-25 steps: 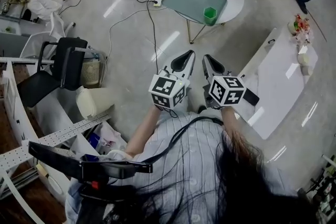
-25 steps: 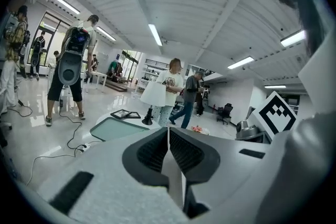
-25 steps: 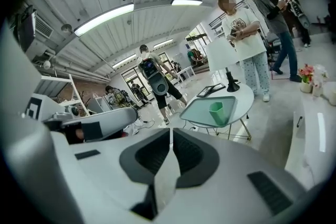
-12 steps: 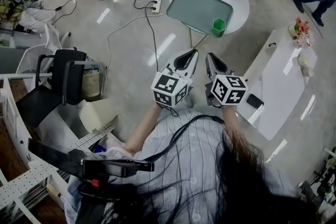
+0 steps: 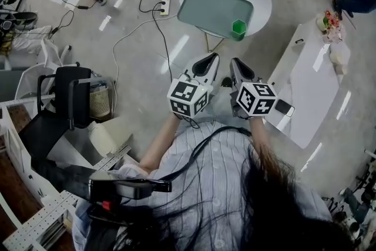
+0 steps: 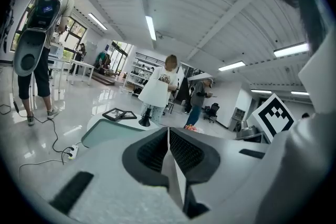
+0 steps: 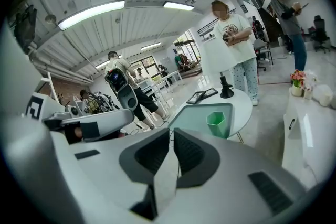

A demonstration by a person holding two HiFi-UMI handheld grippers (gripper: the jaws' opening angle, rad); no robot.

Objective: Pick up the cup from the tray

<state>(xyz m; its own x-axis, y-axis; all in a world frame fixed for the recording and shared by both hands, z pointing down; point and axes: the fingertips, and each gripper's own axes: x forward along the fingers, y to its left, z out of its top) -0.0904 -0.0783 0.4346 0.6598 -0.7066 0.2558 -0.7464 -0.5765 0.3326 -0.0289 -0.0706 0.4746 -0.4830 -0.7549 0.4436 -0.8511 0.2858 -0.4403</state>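
Seen from the head view, a person in a striped shirt point(image 5: 205, 167) holds the left gripper point(image 5: 210, 59) and the right gripper point(image 5: 234, 63) side by side, well short of a round white counter point(image 5: 262, 4). A pale green tray point(image 5: 205, 4) lies on that counter. The green cup point(image 5: 238, 29) stands upright in the tray's near right corner, apart from both grippers.

Only the head view takes in the floor: a power strip point(image 5: 164, 6) with trailing cables to the left of the round counter, a black chair point(image 5: 61, 97) at far left, and a long white counter point(image 5: 311, 76) at right with a dark phone point(image 5: 284, 107) on its near end.

The right gripper view shows the cup from the side, just above its own fingertips. It also shows a lamp's black foot point(image 7: 227, 93) and picture frames point(image 7: 202, 95) on the far half of the counter, and a person in a white T-shirt point(image 7: 233, 39) standing behind.

The left gripper view catches the tray's left part, the frames and the lamp's white shade point(image 6: 156, 93), but not the cup. A person with a backpack point(image 6: 44, 18) stands at left.

The left gripper's fingers point(image 6: 152, 152) are pressed together with nothing between them. The right gripper's fingers point(image 7: 191, 155) are likewise together and empty.
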